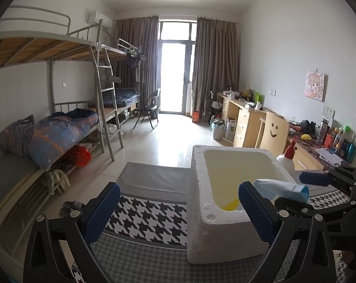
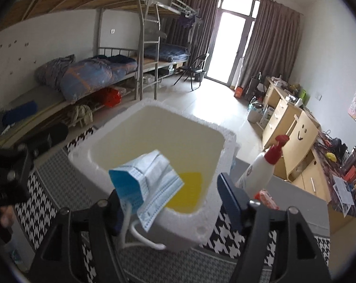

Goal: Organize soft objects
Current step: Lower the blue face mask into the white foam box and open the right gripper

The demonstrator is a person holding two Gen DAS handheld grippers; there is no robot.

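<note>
**Face mask over foam box, both claws apart**

Yellow thing [image 2: 186,189] in the foam box [image 1: 201,172] is half hidden by the face mask [image 2: 146,181]; can't tell what it is. Right gripper [image 2: 170,195]: fingers wide apart, mask draped on the left finger only, above the box's near rim, ear loops dangling. Left gripper [image 1: 180,210]: apart, nothing btwn. Box sits on a houndstooth cloth [image 1: 149,214]; spray bottle [image 2: 258,169] just right of it. Bunk beds [image 1: 60,127] on left, desks [image 1: 246,118] on right, curtained door far.
</note>
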